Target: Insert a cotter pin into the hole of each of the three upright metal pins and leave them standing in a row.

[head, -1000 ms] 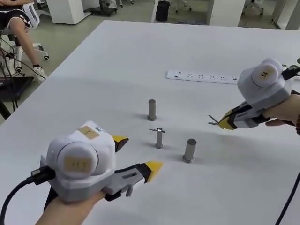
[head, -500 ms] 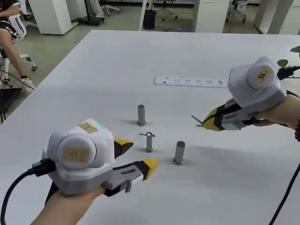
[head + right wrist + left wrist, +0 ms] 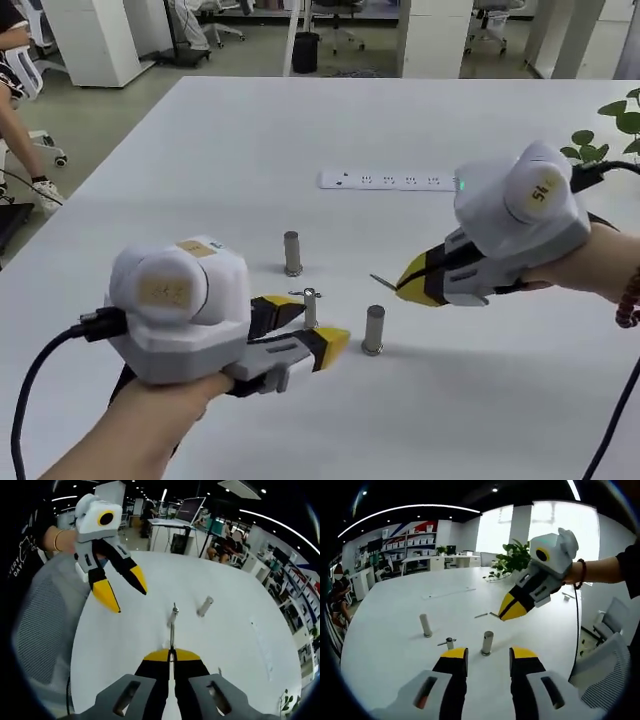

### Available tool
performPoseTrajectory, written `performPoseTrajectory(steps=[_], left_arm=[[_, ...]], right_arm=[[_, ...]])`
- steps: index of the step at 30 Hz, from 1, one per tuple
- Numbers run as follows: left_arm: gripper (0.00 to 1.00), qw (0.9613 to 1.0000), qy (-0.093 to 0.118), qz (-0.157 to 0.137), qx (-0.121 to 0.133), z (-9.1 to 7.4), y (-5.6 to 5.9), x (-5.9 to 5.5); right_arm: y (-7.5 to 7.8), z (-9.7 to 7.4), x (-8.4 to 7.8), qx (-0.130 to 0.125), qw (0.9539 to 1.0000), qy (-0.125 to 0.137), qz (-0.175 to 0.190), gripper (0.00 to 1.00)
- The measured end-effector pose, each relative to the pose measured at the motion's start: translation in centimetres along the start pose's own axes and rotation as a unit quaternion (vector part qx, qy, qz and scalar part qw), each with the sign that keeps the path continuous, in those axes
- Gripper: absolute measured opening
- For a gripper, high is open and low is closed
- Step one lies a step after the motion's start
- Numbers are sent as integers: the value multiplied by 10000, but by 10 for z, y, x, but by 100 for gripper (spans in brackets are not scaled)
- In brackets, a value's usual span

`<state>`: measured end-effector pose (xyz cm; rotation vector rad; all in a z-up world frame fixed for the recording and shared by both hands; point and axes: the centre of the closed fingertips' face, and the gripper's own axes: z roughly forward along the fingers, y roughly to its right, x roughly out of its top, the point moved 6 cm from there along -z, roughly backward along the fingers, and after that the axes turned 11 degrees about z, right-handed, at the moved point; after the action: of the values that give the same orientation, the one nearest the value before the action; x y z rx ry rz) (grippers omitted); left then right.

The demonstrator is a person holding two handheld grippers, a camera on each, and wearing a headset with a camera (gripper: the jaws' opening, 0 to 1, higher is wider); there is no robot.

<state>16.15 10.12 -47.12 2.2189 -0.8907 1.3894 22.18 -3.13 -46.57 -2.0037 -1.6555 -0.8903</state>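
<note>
Three upright metal pins stand in a slanted row on the white table: a far pin (image 3: 291,252), a middle pin (image 3: 310,307) with a cotter pin through its top, and a near pin (image 3: 373,329). My right gripper (image 3: 410,281) is shut on a thin cotter pin (image 3: 383,283) and hovers just right of the near pin, above it. In the right gripper view that cotter pin (image 3: 171,635) points at the pins (image 3: 173,615). My left gripper (image 3: 317,328) is open, its jaws beside the middle pin (image 3: 450,642) and near pin (image 3: 487,642).
A white power strip (image 3: 385,181) lies beyond the pins. A potted plant (image 3: 610,125) stands at the table's right edge. A person sits on a chair (image 3: 12,60) off the table's far left. Bare tabletop (image 3: 480,400) surrounds the pins.
My right gripper has carried the cotter pin left and nearer to the near pin. My left gripper has moved forward, close to the middle pin. The head camera has shifted.
</note>
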Motion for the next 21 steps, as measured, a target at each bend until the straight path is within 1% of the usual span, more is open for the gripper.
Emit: performPoseTrajectory(steps=[2,5,7,11,14,18,19,21], left_arm=[[30,9998,51,-178,-111,1,2,1],[27,9996,34,-241,-146,2,2,2],[24,9992,-15,-345,-191,2,3,1],[22,9981,-9,-550,-261,2,3,-1],[21,9978,-29,-595,-291,2,4,-2],[17,9969,-1,-688,-384,2,7,-2],[17,9964,-2,-744,-401,2,8,-2],[16,9960,-14,-764,-471,3,10,-2]], right_arm=[[-4,1,2,26,9999,0,-105,0],[-9,4,5,127,9998,20,-172,0],[-14,5,7,218,9996,46,-194,0],[-19,8,8,292,9990,56,-332,0],[-25,10,10,377,9982,67,-472,0],[-32,13,12,460,9970,65,-621,0],[-35,14,12,498,9965,57,-668,0],[-38,15,13,547,9953,55,-797,0]])
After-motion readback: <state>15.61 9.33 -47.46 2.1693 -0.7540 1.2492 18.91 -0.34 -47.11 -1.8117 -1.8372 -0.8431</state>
